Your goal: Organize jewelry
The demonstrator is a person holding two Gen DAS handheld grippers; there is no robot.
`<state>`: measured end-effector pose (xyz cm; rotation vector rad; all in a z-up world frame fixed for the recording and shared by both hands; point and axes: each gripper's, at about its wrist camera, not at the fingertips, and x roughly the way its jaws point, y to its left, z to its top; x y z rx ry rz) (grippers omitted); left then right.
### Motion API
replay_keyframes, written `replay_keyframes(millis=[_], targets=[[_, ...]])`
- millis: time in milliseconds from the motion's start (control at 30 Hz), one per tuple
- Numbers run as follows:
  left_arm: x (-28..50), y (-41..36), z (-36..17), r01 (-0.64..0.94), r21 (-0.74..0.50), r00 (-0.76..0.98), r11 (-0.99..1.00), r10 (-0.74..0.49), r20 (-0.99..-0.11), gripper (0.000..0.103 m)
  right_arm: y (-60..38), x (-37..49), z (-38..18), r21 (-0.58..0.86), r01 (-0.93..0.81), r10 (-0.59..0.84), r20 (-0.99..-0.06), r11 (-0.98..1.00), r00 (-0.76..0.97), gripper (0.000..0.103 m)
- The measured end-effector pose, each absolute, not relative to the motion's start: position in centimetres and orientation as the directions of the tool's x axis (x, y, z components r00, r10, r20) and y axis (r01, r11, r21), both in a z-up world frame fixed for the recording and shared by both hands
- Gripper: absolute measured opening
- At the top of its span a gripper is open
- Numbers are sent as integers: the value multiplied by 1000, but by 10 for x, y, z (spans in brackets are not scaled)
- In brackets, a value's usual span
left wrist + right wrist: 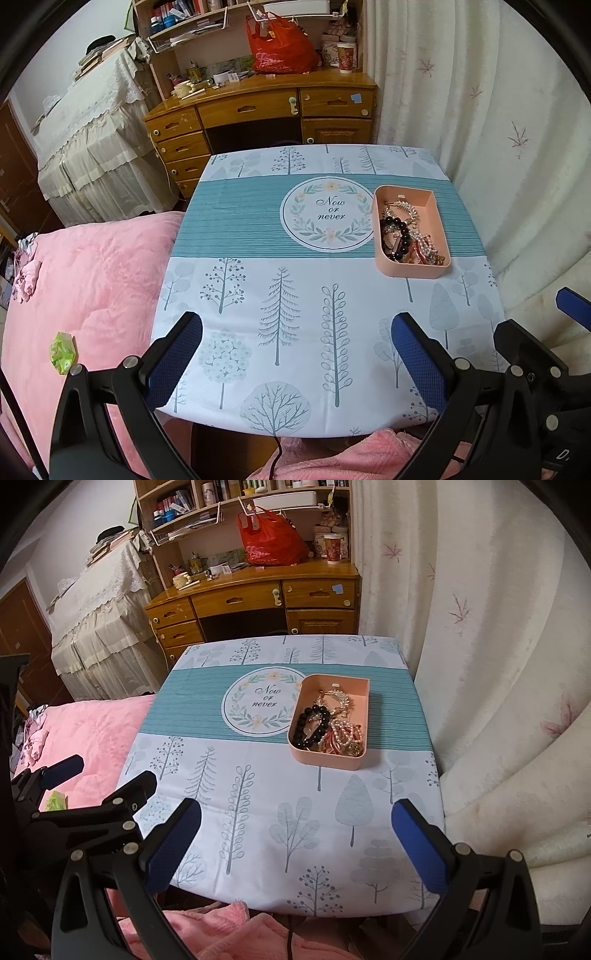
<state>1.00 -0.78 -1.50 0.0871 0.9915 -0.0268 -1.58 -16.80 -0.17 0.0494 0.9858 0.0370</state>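
Note:
A pink tray (413,271) sits on the right half of the small table (258,295); it also shows in the right wrist view (325,762). It holds a tangle of jewelry: a black bead bracelet (397,229) (314,723), pearl strands (343,731) and a gold chain (402,208). My left gripper (295,332) is open and empty above the table's near edge. My right gripper (295,819) is open and empty above the near right part of the table. Both are well short of the tray.
The table has a tree-print cloth with a "Now or never" wreath (328,218). A pink bed (85,280) lies left, a white curtain (498,110) right, a wooden desk (258,110) with a red bag (280,48) behind. The left gripper shows in the right wrist view (99,782).

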Motion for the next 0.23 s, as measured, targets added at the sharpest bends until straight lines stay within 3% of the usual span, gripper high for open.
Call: replay_keyframes(millis=[233], targets=[[11,-12,-13,73,54,551,996,5,-835,101,-172,-17,-1,58,0,48,-831,998,554,103]])
